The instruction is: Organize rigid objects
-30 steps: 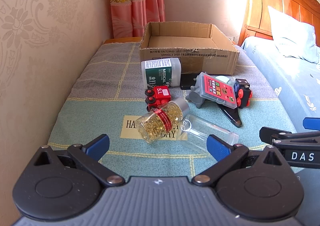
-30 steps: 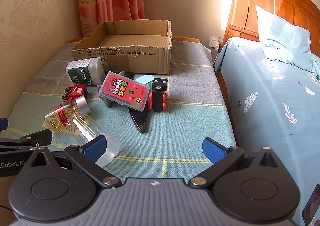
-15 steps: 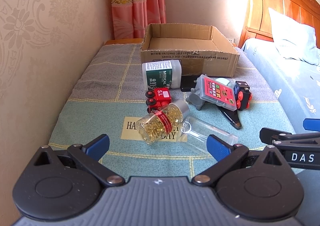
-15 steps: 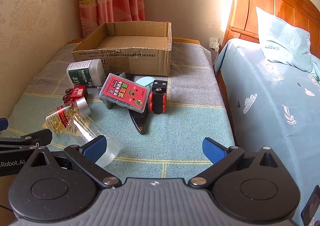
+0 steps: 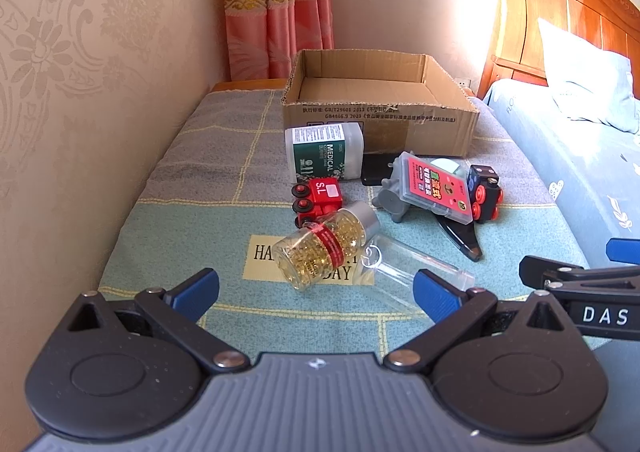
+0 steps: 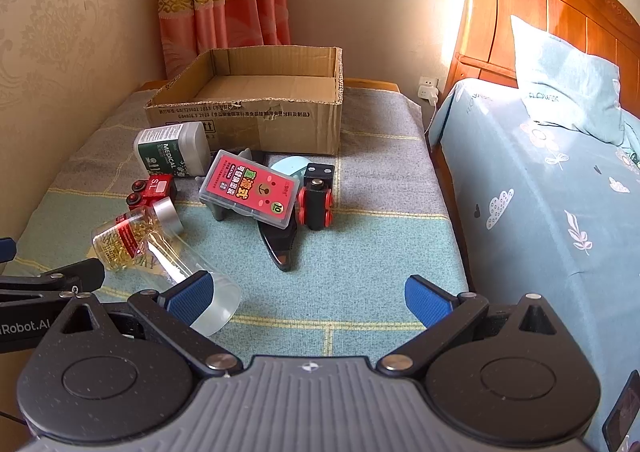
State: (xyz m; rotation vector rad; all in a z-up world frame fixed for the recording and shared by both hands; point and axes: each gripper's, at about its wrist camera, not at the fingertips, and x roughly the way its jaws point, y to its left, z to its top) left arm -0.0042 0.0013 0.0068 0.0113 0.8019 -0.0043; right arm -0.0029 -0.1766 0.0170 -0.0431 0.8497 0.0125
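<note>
Near the bottom of both frames, the left gripper (image 5: 316, 284) and right gripper (image 6: 306, 294) gape wide apart, holding nothing, ready for the pill jar (image 5: 326, 246); up top waits the cardboard box (image 5: 380, 120).

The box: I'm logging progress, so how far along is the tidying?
Nothing looks done: the box shows only bare cardboard inside. Nothing is in hand; the left tool and right tool are both open and empty. Left on the cloth: pill jar, clear tube, red car, white bottle, card case, black train.
</note>
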